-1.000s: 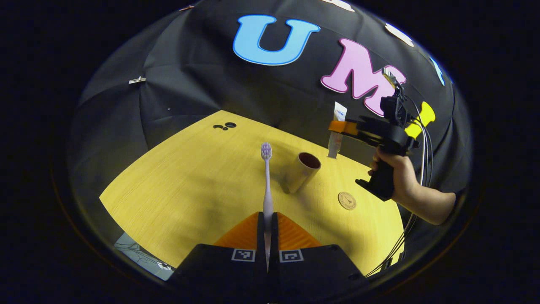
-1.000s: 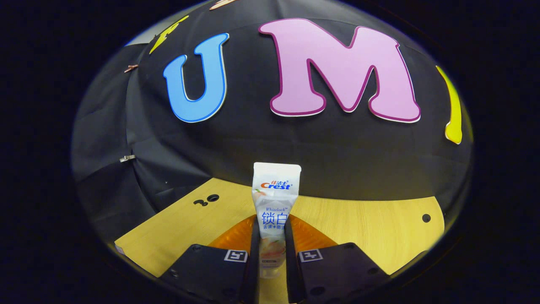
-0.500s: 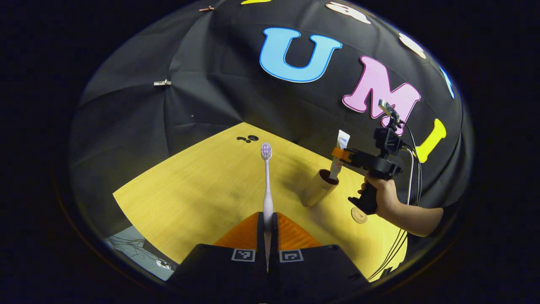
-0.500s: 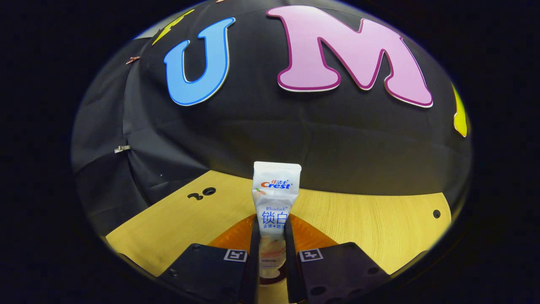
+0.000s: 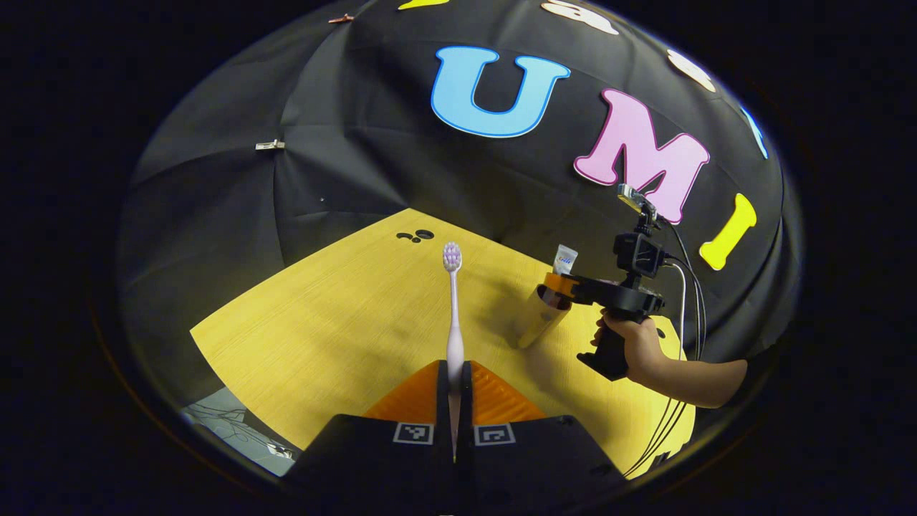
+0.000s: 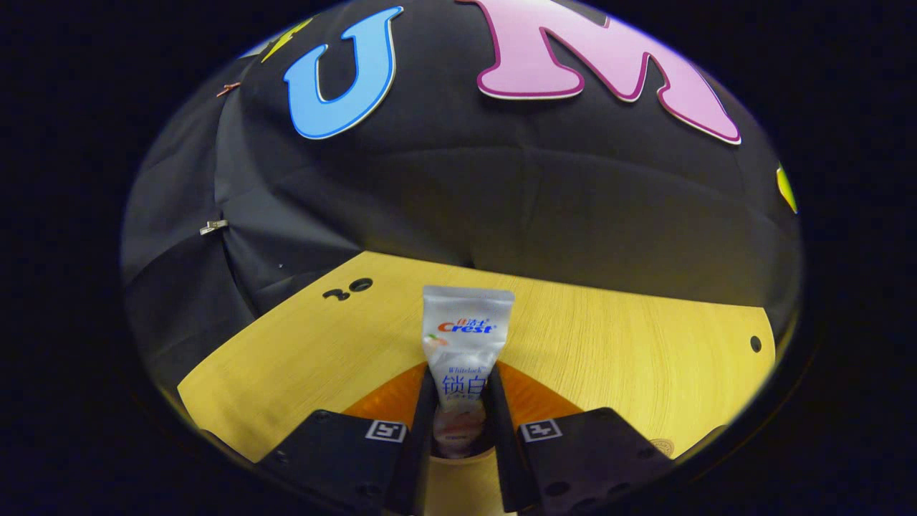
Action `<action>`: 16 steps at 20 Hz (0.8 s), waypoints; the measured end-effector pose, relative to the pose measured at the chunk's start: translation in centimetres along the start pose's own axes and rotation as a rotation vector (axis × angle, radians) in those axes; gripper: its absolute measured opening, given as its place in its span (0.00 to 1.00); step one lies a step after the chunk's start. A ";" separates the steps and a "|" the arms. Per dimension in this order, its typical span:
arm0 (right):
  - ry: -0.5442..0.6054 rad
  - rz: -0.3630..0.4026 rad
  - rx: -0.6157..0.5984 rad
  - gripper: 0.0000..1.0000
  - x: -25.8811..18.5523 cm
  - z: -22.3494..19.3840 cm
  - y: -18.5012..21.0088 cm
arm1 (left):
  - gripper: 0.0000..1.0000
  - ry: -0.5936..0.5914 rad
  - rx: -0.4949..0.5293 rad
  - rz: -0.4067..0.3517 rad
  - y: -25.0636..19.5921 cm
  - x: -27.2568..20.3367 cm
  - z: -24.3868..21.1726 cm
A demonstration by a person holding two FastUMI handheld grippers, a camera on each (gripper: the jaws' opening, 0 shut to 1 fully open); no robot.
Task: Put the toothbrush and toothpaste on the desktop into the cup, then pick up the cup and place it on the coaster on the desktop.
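My left gripper (image 5: 454,376) is shut on the handle of a pale purple toothbrush (image 5: 453,308), which stands upright with its bristle head on top. Off to the right in the left gripper view, a tan cup (image 5: 536,322) stands on the yellow desktop (image 5: 337,315). The right gripper (image 5: 566,285), held by a hand (image 5: 634,344), hovers just over the cup's rim. In the right gripper view, my right gripper (image 6: 462,398) is shut on the white toothpaste tube (image 6: 467,330). The tube's lower end reaches down into the cup's dark mouth (image 6: 458,450). An edge of the round coaster (image 6: 663,446) shows at the lower right.
The desktop has small dark holes at the far left (image 6: 349,288) and one at the right (image 6: 750,343). Black cloth walls close in the back and sides. Cables (image 5: 680,416) hang from the right gripper past the table's near right edge.
The right gripper has come down over the cup, lowering the toothpaste from above it into its mouth. My left gripper keeps the toothbrush upright, its view shifted slightly.
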State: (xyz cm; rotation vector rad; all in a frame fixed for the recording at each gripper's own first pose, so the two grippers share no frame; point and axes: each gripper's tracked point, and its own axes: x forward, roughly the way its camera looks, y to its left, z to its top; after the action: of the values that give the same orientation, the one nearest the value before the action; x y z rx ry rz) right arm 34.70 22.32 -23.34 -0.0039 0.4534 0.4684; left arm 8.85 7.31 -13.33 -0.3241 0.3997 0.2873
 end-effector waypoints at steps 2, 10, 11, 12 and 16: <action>0.005 0.024 0.003 0.52 -0.4 -0.1 0.5 | 0.06 0.006 0.009 -0.006 -0.4 0.1 -0.4; -0.045 0.048 0.033 0.98 -4.8 2.2 -0.7 | 0.06 -0.027 0.037 -0.060 -3.5 1.1 -0.1; -0.059 0.043 0.044 0.98 -5.6 2.6 -1.2 | 0.06 -0.039 0.049 -0.073 -4.1 1.4 0.4; -0.068 0.036 0.053 0.98 -6.3 2.9 -1.9 | 0.06 -0.054 0.057 -0.090 -4.9 1.9 0.9; -0.114 -0.015 0.067 0.98 -8.6 4.2 -5.6 | 0.06 -0.109 0.075 -0.164 -8.1 3.5 3.1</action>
State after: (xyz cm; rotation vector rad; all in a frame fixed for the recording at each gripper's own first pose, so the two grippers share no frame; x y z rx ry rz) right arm 32.03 14.03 -16.51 0.0833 0.3563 0.4358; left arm 15.68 1.85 -10.07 -0.2649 0.2739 0.1290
